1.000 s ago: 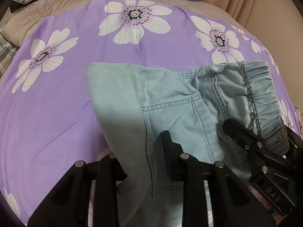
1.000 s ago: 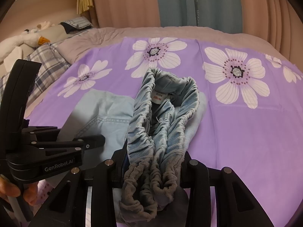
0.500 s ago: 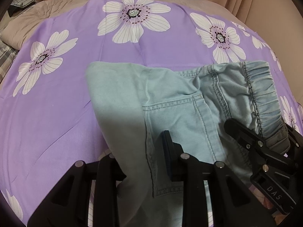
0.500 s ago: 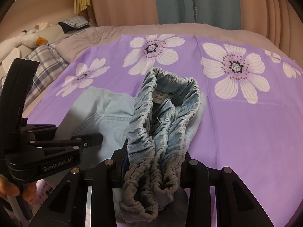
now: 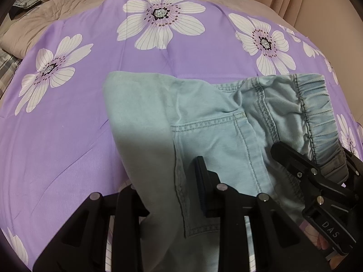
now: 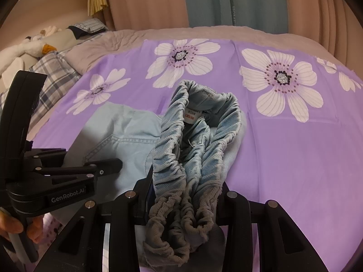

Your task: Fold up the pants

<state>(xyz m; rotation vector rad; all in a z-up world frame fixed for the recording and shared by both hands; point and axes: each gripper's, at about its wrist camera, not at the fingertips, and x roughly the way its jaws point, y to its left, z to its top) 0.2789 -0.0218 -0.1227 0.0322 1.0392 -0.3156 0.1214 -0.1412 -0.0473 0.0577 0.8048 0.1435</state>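
We see the pants [image 5: 217, 122] lying on the bed's purple flowered sheet [image 5: 68, 136]. Our left gripper [image 5: 168, 181] pinches the denim near a back pocket [image 5: 211, 149]; our right gripper [image 6: 185, 195] seems clamped on the bunched elastic waistband [image 6: 192, 149], its fingertips hidden.

Both cameras sit low and close over the bed [image 5: 68, 136], looking forward along their own tools toward the curtains [image 6: 158, 2]. Each sees the pants [image 5: 215, 131] and flowered sheet [image 6: 295, 147]; each catches the other tool at its edge.
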